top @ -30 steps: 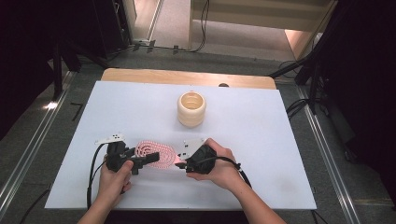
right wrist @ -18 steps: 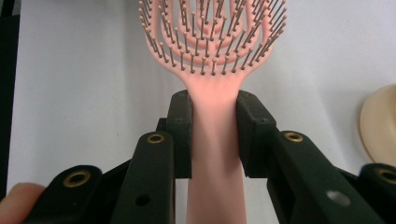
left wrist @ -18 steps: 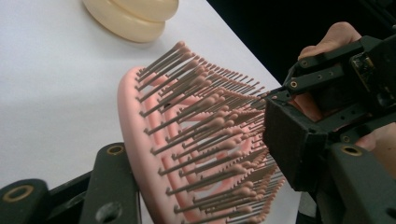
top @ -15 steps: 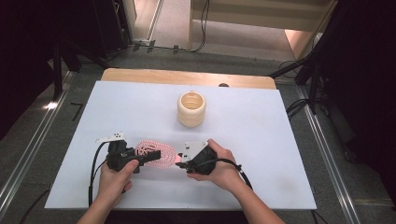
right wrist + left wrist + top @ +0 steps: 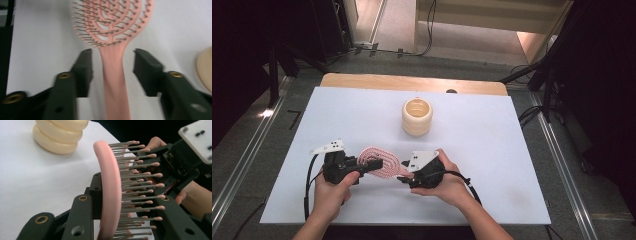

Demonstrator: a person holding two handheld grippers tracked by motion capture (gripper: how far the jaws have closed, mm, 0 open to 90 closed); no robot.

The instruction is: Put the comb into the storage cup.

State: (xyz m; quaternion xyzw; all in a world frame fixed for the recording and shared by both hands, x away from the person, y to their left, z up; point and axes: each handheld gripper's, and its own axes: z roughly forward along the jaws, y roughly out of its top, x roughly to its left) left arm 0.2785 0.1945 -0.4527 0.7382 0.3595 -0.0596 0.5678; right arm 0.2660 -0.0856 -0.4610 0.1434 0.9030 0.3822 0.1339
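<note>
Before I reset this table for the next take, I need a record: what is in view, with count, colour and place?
hairbrush: one, pink with bristles, near edge of the sheet, its head between the left gripper's fingers, its handle between the right gripper's.
ribbed cup: one, cream, upright, middle of the sheet, beyond the brush.
sheet: one, white, covering the tabletop.
tabletop: one, wooden, far edge showing.
left gripper: one, black, closing on the brush head.
right gripper: one, black, fingers just opened, clear of the handle.
hands: two, each holding a gripper.
</note>
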